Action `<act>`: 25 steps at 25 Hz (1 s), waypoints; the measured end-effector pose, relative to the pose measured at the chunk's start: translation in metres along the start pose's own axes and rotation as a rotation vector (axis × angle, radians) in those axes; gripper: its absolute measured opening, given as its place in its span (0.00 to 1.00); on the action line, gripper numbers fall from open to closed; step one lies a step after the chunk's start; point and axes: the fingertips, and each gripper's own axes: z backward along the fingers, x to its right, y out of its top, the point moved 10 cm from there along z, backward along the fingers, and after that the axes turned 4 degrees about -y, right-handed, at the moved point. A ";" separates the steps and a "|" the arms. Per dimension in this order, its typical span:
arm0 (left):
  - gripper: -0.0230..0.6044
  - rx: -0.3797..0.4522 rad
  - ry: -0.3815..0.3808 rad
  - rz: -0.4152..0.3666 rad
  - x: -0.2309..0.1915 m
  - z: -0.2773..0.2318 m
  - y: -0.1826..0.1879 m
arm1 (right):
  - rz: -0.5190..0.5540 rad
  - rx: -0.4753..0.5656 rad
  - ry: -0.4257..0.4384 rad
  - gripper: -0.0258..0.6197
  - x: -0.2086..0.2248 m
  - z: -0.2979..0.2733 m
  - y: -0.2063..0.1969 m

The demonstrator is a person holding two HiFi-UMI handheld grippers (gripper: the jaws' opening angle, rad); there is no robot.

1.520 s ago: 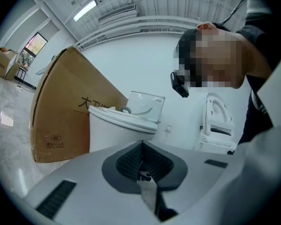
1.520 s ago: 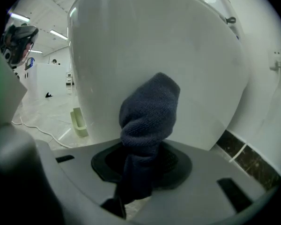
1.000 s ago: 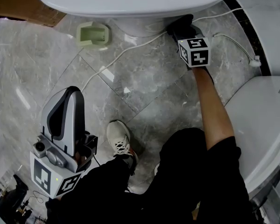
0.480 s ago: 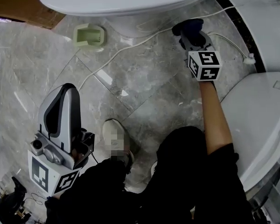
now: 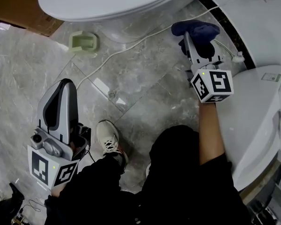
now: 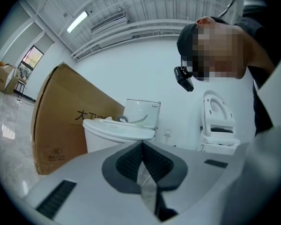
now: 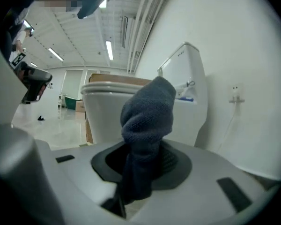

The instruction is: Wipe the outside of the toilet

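A white toilet point(image 5: 107, 1) fills the top of the head view; its bowl and tank point(image 7: 185, 78) also stand ahead in the right gripper view. My right gripper point(image 5: 193, 40) is shut on a dark blue cloth point(image 5: 196, 29), held above the floor to the right of the toilet base and apart from it. The cloth point(image 7: 147, 121) bunches up between the jaws. My left gripper point(image 5: 61, 104) hangs low at the left, shut with nothing in it; the toilet point(image 6: 119, 130) shows far ahead of it.
A white cable point(image 5: 131, 46) runs across the marble floor past a small green holder point(image 5: 83, 42). A second toilet point(image 5: 257, 121) sits at the right edge. A cardboard box point(image 6: 65, 121) stands beside the first toilet. The person's leg and shoe point(image 5: 110, 142) are below.
My right gripper has drawn back from the toilet base, up and to the right, carrying the cloth. The left gripper has barely moved.
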 end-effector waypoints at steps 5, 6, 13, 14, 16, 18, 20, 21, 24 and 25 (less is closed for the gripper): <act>0.05 -0.003 0.042 -0.045 0.006 0.007 0.007 | 0.013 0.093 -0.002 0.22 -0.016 0.041 0.047; 0.05 -0.011 0.052 -0.068 0.008 0.008 0.009 | 0.014 0.106 -0.002 0.22 -0.020 0.050 0.055; 0.05 -0.014 0.119 -0.165 0.005 0.023 0.040 | 0.012 0.180 -0.022 0.22 -0.044 0.113 0.101; 0.05 -0.012 0.126 -0.174 0.004 0.025 0.046 | 0.019 0.187 -0.030 0.22 -0.045 0.123 0.106; 0.05 -0.010 0.140 -0.187 0.004 0.030 0.057 | 0.037 0.197 -0.050 0.22 -0.043 0.142 0.116; 0.05 -0.012 0.158 -0.190 0.002 0.036 0.065 | 0.041 0.195 -0.065 0.22 -0.039 0.160 0.124; 0.05 -0.016 0.186 -0.192 -0.001 0.045 0.073 | 0.035 0.192 -0.074 0.22 -0.034 0.177 0.132; 0.05 -0.017 0.201 -0.195 -0.002 0.050 0.077 | 0.030 0.190 -0.079 0.22 -0.032 0.185 0.136; 0.05 -0.014 0.239 -0.205 -0.006 0.066 0.093 | 0.000 0.188 -0.104 0.22 -0.029 0.206 0.146; 0.05 -0.012 0.252 -0.207 -0.008 0.071 0.098 | -0.005 0.190 -0.116 0.22 -0.028 0.210 0.149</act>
